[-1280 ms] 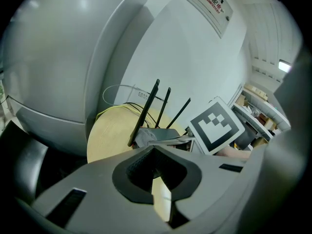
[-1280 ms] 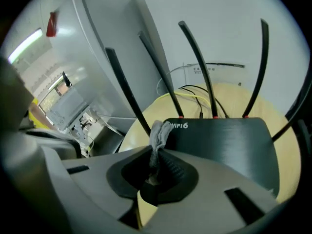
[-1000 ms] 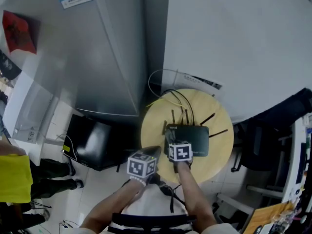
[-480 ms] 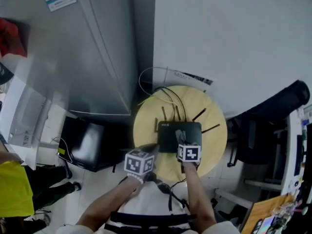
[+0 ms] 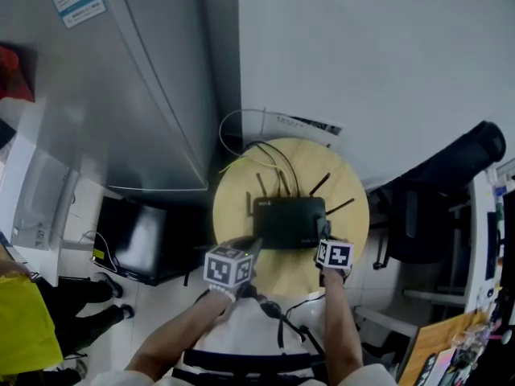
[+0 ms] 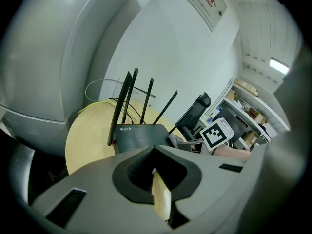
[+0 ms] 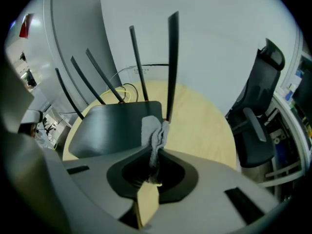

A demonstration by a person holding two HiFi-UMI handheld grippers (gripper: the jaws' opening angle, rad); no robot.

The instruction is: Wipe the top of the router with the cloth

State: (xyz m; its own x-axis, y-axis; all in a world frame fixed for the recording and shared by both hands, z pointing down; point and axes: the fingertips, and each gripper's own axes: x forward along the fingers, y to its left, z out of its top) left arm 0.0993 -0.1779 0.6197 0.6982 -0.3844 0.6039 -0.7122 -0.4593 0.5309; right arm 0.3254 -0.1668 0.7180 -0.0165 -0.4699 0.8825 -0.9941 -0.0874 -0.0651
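cloth (image 7: pixel 152 130) in right gripper (image 7: pixel 156 151), seemingly touching router (image 7: pixel 107 128)

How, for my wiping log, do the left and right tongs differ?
The right tongs are shut on the cloth; the left tongs are shut on nothing. By the router, the right tongs sit at its right front corner, the left tongs near its left. Both point toward it.

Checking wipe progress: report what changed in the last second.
The right gripper, shut on the cloth, slid rightward across the top of the router to its right edge. The left gripper stayed shut and empty by the front left corner; router and table unmoved.
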